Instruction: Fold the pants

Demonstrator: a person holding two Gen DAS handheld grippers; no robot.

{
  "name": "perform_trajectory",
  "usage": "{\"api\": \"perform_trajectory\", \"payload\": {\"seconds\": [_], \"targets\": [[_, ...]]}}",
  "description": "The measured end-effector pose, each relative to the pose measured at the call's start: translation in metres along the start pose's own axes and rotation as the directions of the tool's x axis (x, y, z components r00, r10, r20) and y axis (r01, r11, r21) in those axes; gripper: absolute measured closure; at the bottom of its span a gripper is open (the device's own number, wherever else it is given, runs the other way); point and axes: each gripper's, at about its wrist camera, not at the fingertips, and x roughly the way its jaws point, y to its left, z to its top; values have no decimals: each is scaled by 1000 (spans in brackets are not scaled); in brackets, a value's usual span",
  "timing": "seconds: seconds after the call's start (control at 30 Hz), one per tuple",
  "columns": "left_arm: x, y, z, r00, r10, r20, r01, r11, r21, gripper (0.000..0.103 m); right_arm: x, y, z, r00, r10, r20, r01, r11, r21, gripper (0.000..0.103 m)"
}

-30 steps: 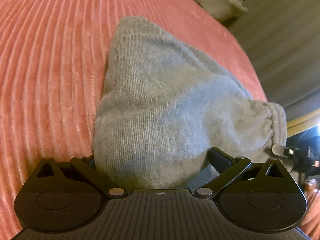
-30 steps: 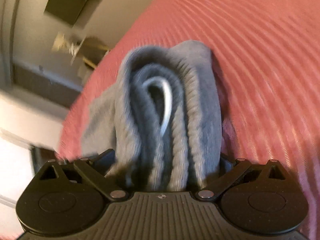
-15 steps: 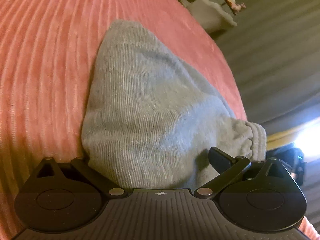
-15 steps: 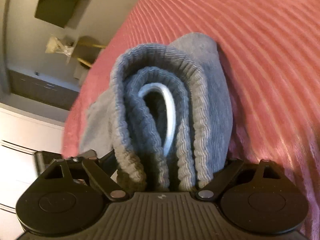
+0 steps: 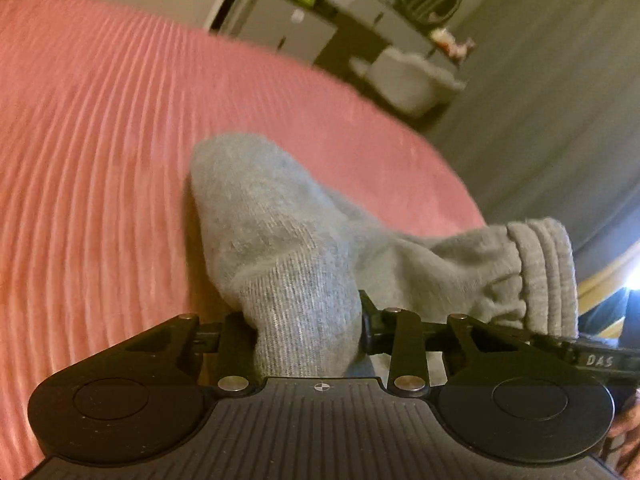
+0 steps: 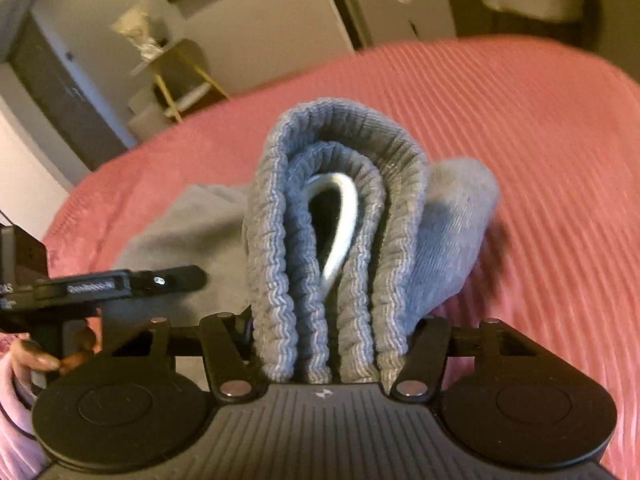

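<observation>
Grey knit pants (image 5: 280,248) lie bunched on a pink ribbed bed cover (image 5: 100,160), the near part lifted off it between the two tools. Left tool (image 5: 308,328): jaws have just been closing and now clamp a thick fold of the plain jersey, cloth pinched narrow between them. Right tool (image 6: 332,344): jaws have likewise just been closing and now pinch the doubled ribbed waistband (image 6: 336,208), several layers stacked edge-on, with a pale drawstring loop (image 6: 340,224) showing in the middle of the bundle. Fabric reads as soft, light and limp: it drapes and sags between the two holds, keeps no shape of its own, and will not slip readily given the fuzzy knit. Not fragile. The waistband is the firmest, bulkiest part and gives the surest hold; the jersey fold is thinner and could slide out layer by layer if only the outer ply is caught. Best taken deep, across all layers, with both holds kept level so the cloth hangs straight. The drawstring could snag. The ribbed cover may drag on the cloth.
</observation>
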Motion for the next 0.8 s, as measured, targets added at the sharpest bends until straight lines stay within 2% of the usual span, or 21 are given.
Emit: {"api": "perform_trajectory", "payload": {"seconds": [0.2, 0.27, 0.3, 0.33, 0.37, 0.4, 0.43, 0.47, 0.53, 0.57, 0.63, 0.7, 0.73, 0.77, 0.8], "targets": [[-1, -4, 55, 992, 46, 120, -45, 999, -18, 66, 18, 20, 60, 995, -15, 98, 22, 997, -75, 44], [8, 3, 68, 986, 99, 131, -97, 995, -17, 58, 32, 19, 76, 993, -25, 118, 35, 996, -83, 42], [15, 7, 73, 981, 154, 122, -154, 988, -9, 47, 40, 16, 80, 991, -44, 123, 56, 994, -90, 35], [21, 12, 76, 966, 234, 108, -233, 972, -22, 37, 53, 12, 85, 990, -81, 113, 91, 992, -89, 21], [24, 20, 77, 940, 328, 89, -325, 945, -46, 33, 67, 11, 90, 981, -168, 102, 177, 981, -84, 13], [24, 28, 77, 908, 412, 73, -408, 911, -63, 26, 76, 13, 92, 959, -265, 99, 273, 959, -79, 5], [17, 35, 74, 888, 452, 81, -448, 892, -65, 22, 79, 10, 91, 921, -372, 119, 381, 922, -63, 3], [9, 42, 68, 878, 467, 110, -462, 885, -62, 21, 81, 12, 89, 889, -435, 143, 446, 893, -61, 2], [-11, 48, 54, 863, 477, 168, -470, 879, -79, 13, 77, 14, 81, 866, -466, 181, 486, 870, -84, 0], [-16, 46, 47, 867, 464, 180, -457, 886, -79, 13, 75, 16, 76, 863, -463, 202, 486, 870, -84, 0], [-17, 35, 33, 900, 401, 170, -401, 915, -36, 10, 70, 14, 66, 875, -439, 204, 460, 886, -66, 0], [-8, 21, 21, 932, 339, 127, -345, 938, 26, 8, 80, 19, 58, 894, -409, 185, 425, 903, -58, 0], [0, 16, 19, 940, 325, 107, -332, 941, 60, 8, 85, 19, 52, 899, -406, 165, 421, 904, -68, 0], [13, 11, 18, 938, 338, 76, -345, 933, 100, 8, 93, 20, 47, 892, -429, 140, 442, 893, -83, 0], [21, 13, 14, 921, 387, 32, -388, 913, 126, 6, 100, 17, 42, 885, -445, 135, 459, 883, -96, 0]]}}
